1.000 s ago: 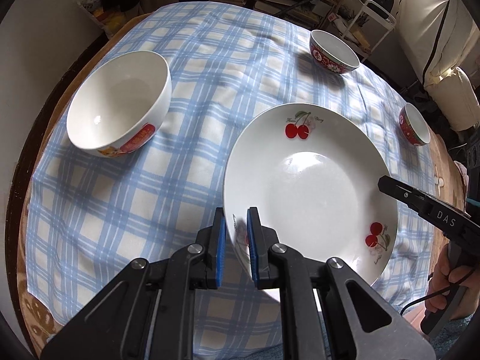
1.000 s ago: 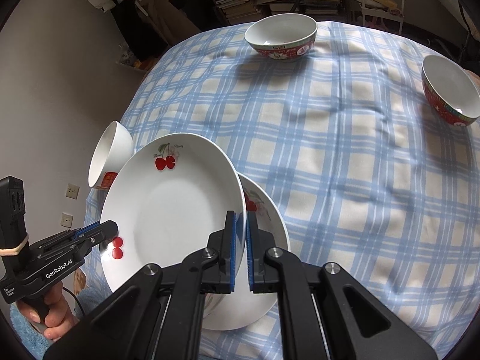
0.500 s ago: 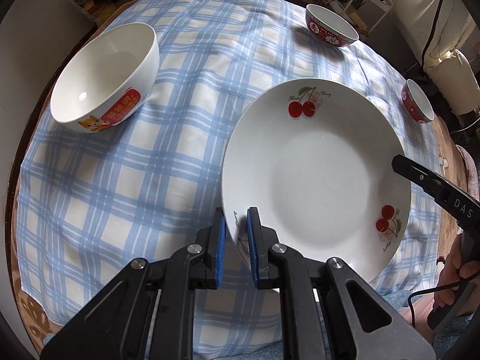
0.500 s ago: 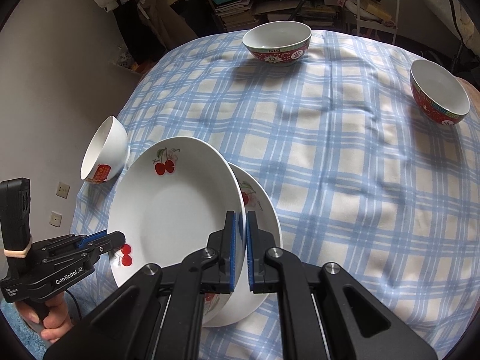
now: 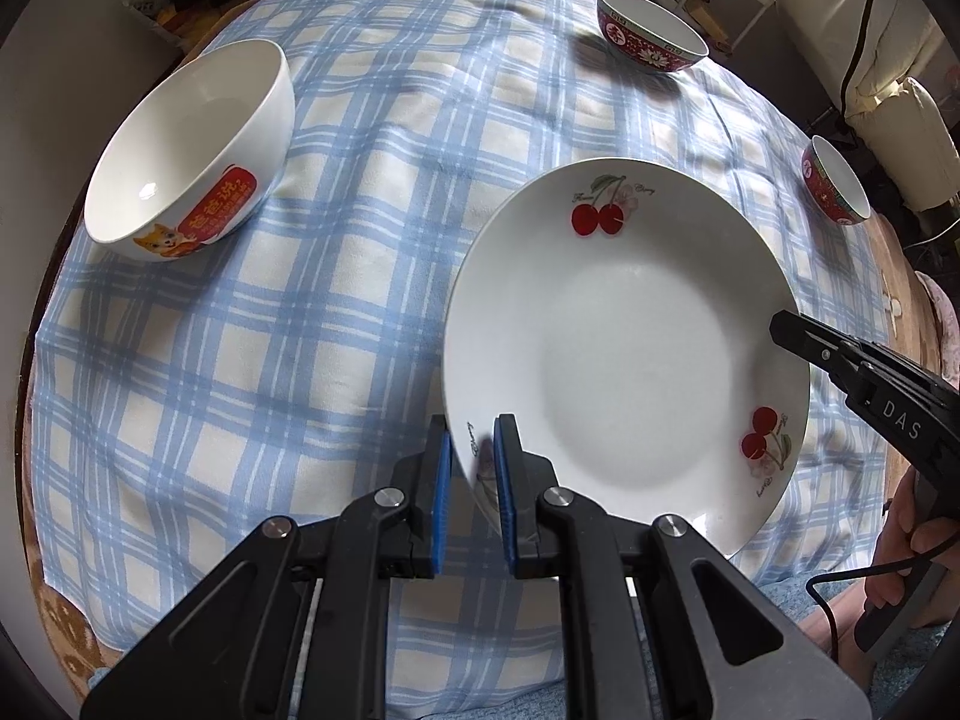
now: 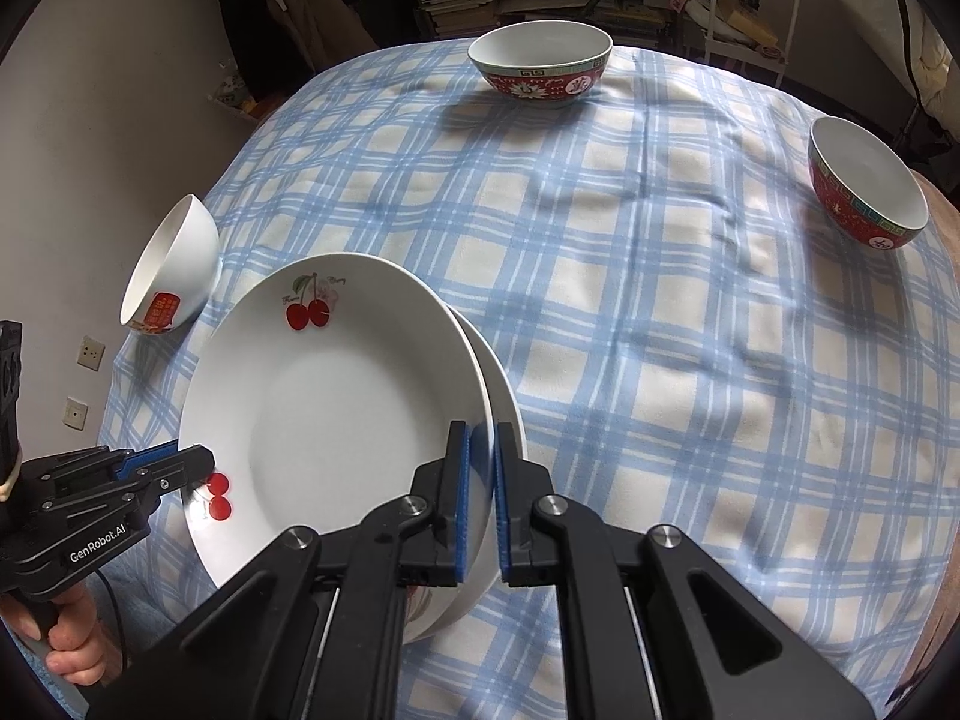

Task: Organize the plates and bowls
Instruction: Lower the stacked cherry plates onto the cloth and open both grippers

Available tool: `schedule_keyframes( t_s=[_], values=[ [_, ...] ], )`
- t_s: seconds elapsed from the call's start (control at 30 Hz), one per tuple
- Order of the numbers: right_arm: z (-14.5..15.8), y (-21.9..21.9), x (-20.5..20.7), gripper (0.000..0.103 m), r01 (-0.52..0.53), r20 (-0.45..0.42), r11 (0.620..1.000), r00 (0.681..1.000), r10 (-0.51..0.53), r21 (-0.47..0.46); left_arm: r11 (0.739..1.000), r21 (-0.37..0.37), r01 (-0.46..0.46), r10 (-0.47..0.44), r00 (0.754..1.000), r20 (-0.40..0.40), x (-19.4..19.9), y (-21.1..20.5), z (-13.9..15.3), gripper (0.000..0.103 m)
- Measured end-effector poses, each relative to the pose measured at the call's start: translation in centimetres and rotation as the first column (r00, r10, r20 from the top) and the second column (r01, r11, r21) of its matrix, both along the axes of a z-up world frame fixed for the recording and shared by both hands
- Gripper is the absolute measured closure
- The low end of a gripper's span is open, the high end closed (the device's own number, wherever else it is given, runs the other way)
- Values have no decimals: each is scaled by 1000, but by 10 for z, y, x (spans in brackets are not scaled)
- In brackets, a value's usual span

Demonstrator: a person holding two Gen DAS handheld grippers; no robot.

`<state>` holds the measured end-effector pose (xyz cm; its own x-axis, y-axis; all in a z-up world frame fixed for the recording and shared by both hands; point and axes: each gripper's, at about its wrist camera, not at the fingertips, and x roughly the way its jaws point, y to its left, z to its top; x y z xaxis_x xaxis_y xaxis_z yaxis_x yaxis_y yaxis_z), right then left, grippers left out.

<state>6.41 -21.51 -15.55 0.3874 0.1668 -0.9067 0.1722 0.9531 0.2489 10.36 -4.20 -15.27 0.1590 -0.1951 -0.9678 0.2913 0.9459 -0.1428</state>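
- Left wrist view: left tool [image 5: 474, 480] is clamped on the near-left rim of the top plate [image 5: 624, 354], one blue pad on each side of the rim.
- Top plate is white with two pairs of red cherries, one on its far rim and one on its right rim.
- Right tool [image 5: 780, 324] reaches in from the right; its black tip meets the plate's right rim. A hand [image 5: 906, 546] grips its handle at the lower right.
- White bowl [image 5: 192, 150] with a red label and a cartoon cat sits on the worktop [image 5: 336, 276] to the far left, well apart from the plate. The worktop carries a blue-and-cream check cloth.
- Two red patterned bowls: one [image 5: 651, 39] at the far edge, one [image 5: 835, 189] at the right edge, both apart from the plate.
- Right wrist view: right tool [image 6: 478, 492] is closed on the right rim of the top plate [image 6: 336, 420].
- A second plate [image 6: 501, 402] lies just under the top plate, showing as a crescent on its right side; whether the two touch cannot be told.
- Left tool [image 6: 201, 462] grips the plate's left rim beside the cherries; a hand [image 6: 72, 648] holds it at the lower left.
- White bowl [image 6: 171, 294] is beyond the plates to the left; red bowls are at the far edge [image 6: 540, 69] and the right edge [image 6: 864, 186].
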Motion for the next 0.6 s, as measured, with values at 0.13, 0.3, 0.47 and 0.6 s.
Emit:
schedule_keyframes(
  t_s=[0.13, 0.3, 0.47, 0.6],
  values=[
    [-1, 3, 0, 94, -8, -7, 1000, 1000, 7, -23, 1000, 17, 10, -10, 1000, 3, -2, -3, -1, 90],
    [-5, 2, 0, 94, -4, -22, 999, 1000, 4, -33, 1000, 27, 16, -16, 1000, 1, -1, -5, -4, 90],
    [-7, 3, 2, 94, -7, -33, 998, 999, 5, -59, 999, 40, 26, -26, 1000, 9, -2, -9, -6, 90],
    [-8, 1, 1, 94, -1, -35, 999, 999, -1, -50, 998, 48, 33, -34, 999, 17, -3, -10, -5, 90]
  ],
)
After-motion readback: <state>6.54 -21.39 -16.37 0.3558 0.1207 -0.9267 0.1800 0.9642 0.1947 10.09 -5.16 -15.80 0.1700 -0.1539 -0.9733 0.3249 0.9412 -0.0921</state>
